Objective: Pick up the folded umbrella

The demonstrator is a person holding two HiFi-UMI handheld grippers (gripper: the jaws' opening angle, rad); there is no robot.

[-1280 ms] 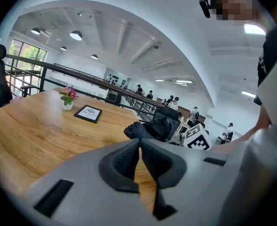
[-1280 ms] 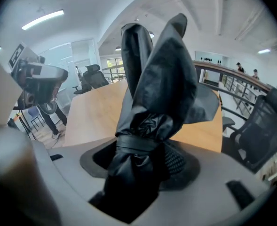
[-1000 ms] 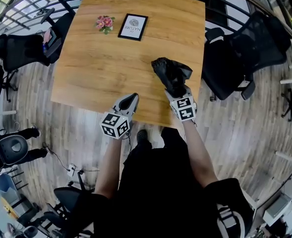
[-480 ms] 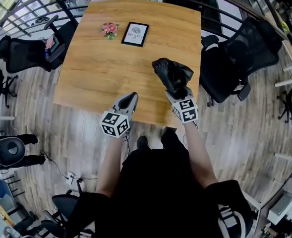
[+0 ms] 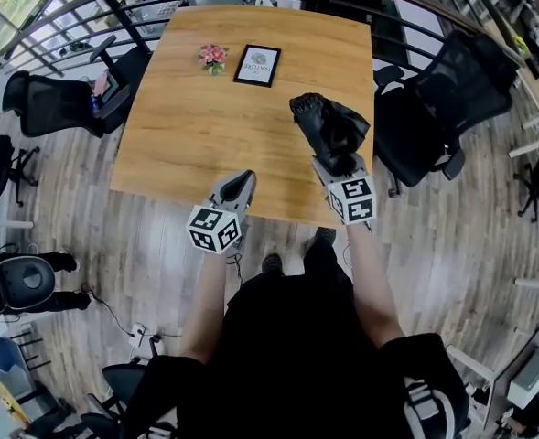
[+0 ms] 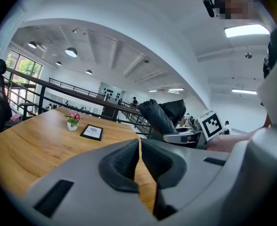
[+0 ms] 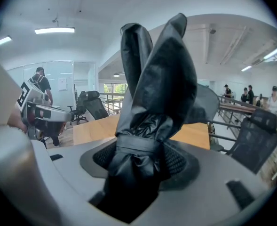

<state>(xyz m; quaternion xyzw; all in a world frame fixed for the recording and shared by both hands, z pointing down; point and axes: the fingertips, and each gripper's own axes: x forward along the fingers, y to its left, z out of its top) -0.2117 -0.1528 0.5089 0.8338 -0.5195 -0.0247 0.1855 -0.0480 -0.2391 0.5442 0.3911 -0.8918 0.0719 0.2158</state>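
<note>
Umbrella [image 7: 152,102], folded, black: clamped between the jaws of my right gripper [image 5: 335,161] at its strapped end. The rest sticks out ahead of and above them, clear of the table [image 5: 205,126]. My left gripper [image 6: 139,155] has its jaws pressed together, nothing between. Picture frame [image 5: 257,66] and flower pot [image 5: 213,58] sit well ahead of both.

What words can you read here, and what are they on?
"NATURE": on the framed card on the table.
Other print on that card: too small to read.
Left cube and right cube: square patterns only, no words.
</note>
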